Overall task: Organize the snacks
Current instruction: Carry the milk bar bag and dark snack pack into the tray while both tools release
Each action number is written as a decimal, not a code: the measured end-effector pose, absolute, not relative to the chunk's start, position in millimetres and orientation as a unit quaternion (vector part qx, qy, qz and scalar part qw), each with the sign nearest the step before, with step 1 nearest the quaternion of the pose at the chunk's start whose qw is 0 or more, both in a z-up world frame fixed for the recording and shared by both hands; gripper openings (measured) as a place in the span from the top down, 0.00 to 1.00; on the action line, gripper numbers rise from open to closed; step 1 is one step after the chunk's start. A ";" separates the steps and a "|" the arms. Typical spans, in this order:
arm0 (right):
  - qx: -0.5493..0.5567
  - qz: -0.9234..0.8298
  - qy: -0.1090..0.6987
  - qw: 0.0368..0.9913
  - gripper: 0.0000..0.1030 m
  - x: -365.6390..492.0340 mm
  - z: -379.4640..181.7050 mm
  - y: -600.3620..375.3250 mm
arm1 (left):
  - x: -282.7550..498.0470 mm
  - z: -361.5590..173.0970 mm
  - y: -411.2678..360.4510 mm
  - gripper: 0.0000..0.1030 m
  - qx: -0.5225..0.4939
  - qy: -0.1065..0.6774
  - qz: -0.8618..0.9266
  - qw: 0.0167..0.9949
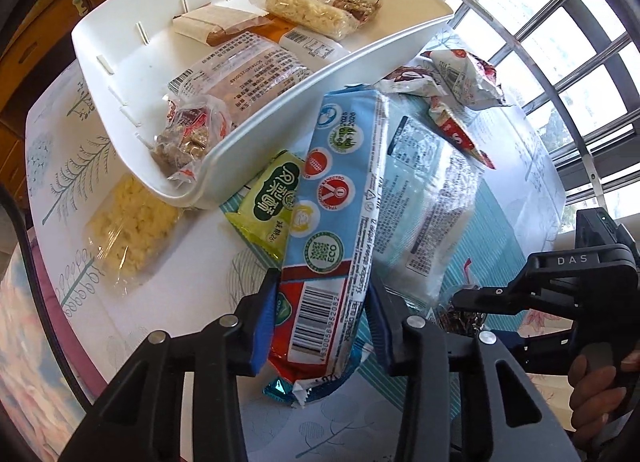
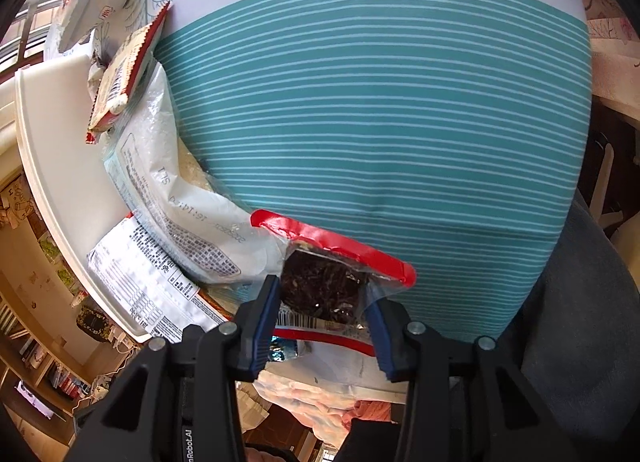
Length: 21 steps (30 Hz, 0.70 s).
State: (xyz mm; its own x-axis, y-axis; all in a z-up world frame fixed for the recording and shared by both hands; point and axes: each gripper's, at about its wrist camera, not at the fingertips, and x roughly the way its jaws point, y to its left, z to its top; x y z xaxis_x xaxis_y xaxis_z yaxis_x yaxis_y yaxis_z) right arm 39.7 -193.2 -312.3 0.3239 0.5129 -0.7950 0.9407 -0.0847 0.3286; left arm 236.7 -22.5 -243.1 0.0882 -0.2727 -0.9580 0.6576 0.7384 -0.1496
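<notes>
Leaf-print tablecloth (image 1: 100, 165), barred window (image 1: 560, 41), left hand-held gripper (image 1: 320, 318) clamping blue packet (image 1: 340, 189), right one (image 2: 324, 314) clamping dark snack (image 2: 320, 286)

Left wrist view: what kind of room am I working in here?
Probably a home dining or living area: a table with a leaf-print tablecloth, wooden drawers behind it, and a barred window. Packaged snacks sit in a white bin.

One white tray (image 1: 280, 109); two grippers; roughly a dozen snack packets, some overlapping.
</notes>
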 end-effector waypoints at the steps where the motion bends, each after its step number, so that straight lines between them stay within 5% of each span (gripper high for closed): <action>1: 0.692 -0.250 0.523 0.430 0.59 38.9 -309.8 -192.9 | 235.6 -240.2 -21.7 0.63 0.160 0.592 -0.324 0.721; 21: 0.633 -0.220 0.517 0.533 0.59 59.9 -250.4 -183.3 | 195.9 -172.0 42.1 0.65 0.045 0.563 -0.331 0.756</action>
